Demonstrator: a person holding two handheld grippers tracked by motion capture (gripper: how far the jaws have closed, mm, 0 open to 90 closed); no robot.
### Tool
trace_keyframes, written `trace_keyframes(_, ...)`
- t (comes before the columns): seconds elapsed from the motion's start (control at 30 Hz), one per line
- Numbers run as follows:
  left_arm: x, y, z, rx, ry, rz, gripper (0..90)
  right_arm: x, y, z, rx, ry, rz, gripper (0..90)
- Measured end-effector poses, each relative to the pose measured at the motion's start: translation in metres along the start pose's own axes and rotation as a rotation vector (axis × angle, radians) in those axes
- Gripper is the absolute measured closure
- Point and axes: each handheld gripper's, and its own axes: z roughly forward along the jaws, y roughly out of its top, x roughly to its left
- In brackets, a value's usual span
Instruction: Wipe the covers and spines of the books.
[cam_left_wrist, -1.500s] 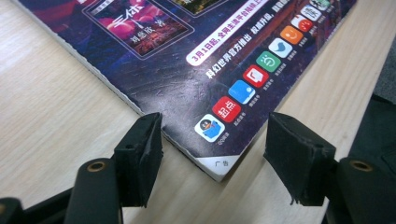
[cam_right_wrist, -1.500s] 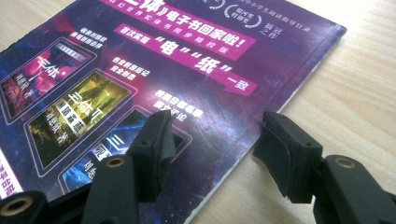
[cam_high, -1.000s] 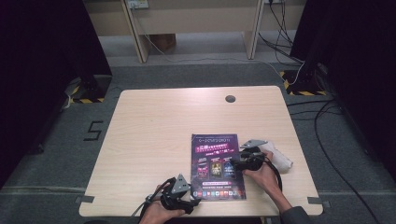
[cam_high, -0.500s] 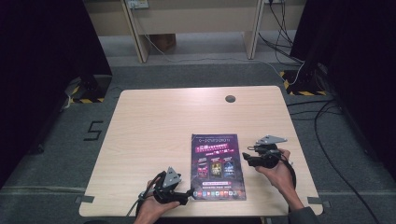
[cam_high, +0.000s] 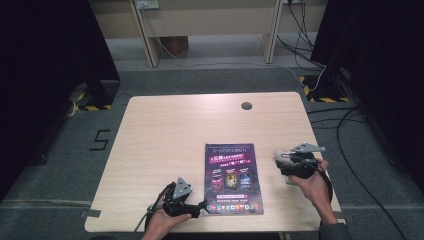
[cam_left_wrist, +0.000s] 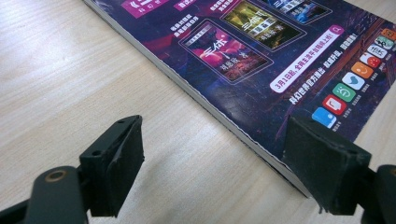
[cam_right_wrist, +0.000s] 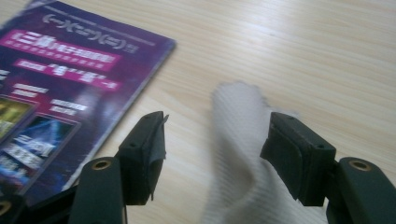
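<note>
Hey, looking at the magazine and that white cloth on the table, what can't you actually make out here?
- Magazine cover text: too small in the high view; cut off by the frame edges in the left gripper view.
- White cloth: blurred in the right gripper view; largely hidden behind the right gripper in the high view, so its shape stays unclear.
- Magazine's inner pages: hidden, since it lies shut.

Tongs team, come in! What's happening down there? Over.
Both tongs open, jaws just widened. Left tongs by magazine edge. White cloth loose between right tongs. Nothing blocking.

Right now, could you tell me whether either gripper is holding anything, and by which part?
Nothing is held. The left gripper stands open at the magazine's edge; the right gripper is open around a white cloth without pinching it.
</note>
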Motion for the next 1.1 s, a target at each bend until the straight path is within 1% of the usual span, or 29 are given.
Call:
trace_keyframes(0.17,0.000,0.000,0.001,0.008,-0.006,-0.002,17.7,-0.012,-0.004,-0.002,0.005,-0.032,0.017,38.0)
trace_keyframes(0.3,0.000,0.000,0.001,0.010,-0.003,-0.002,17.7,-0.018,-0.009,-0.001,0.023,-0.035,0.030,38.1)
trace_keyframes(0.4,0.001,0.000,0.001,0.011,-0.004,-0.005,17.6,-0.021,-0.013,0.000,0.036,-0.035,0.036,38.1)
trace_keyframes(0.57,0.001,0.001,0.001,0.004,-0.001,-0.011,17.6,-0.022,-0.016,0.003,0.066,-0.034,0.041,38.4)
trace_keyframes(0.67,0.001,0.001,0.002,0.004,-0.002,-0.014,17.6,-0.023,-0.018,0.006,0.090,-0.046,0.022,39.3)
trace_keyframes(0.73,0.001,0.002,0.004,0.005,-0.001,-0.014,17.6,-0.024,-0.019,0.009,0.101,-0.054,0.015,41.3)
trace_keyframes(0.87,0.000,0.006,0.012,0.007,0.005,0.002,18.5,-0.026,-0.023,0.016,0.135,-0.037,0.008,48.0)
trace_keyframes(0.9,-0.001,0.007,0.014,0.006,0.001,0.004,18.7,-0.027,-0.024,0.018,0.145,-0.031,0.003,49.3)
trace_keyframes(0.93,-0.001,0.008,0.016,0.007,-0.002,0.002,18.8,-0.027,-0.025,0.020,0.154,-0.026,0.009,51.1)
trace_keyframes(0.97,-0.001,0.008,0.017,0.002,-0.003,-0.001,19.0,-0.028,-0.026,0.021,0.152,-0.019,0.006,51.7)
trace_keyframes(1.1,-0.003,0.011,0.023,0.002,-0.006,0.010,19.6,-0.030,-0.026,0.021,0.143,-0.013,0.007,61.7)
